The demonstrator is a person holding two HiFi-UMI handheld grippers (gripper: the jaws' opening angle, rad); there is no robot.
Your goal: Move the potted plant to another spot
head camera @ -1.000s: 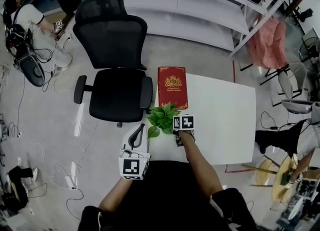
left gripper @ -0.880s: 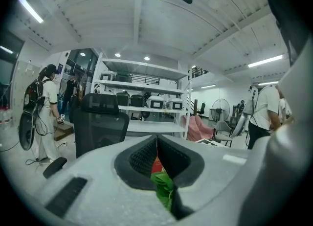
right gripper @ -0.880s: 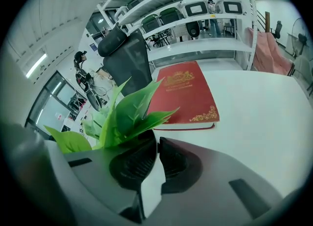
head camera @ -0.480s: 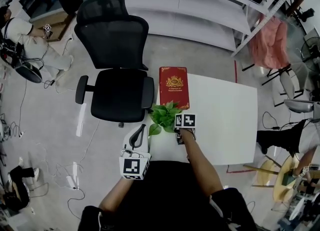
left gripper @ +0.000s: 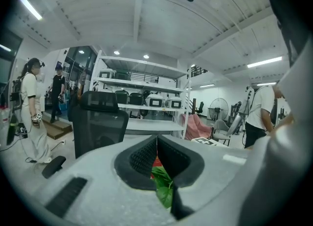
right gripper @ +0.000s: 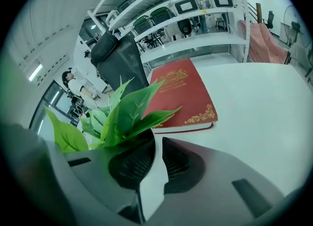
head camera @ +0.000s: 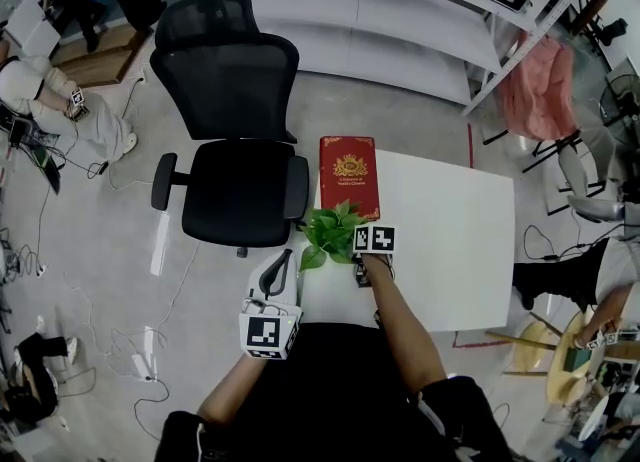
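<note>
White table (head camera: 450,250), shelving (head camera: 400,25) behind | right gripper (right gripper: 157,144) jaws clamp potted plant (head camera: 330,230) | left gripper (left gripper: 157,144) jaws closed, empty

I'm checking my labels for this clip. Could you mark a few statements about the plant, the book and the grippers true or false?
1. The right gripper is clamped on the potted plant, on its white pot wall. True.
2. The red book stands upright. False: it lies flat on the white table.
3. The left gripper also grips the plant. False: its jaws are together on nothing.
4. The plant stands close to the book's near end. True.
</note>
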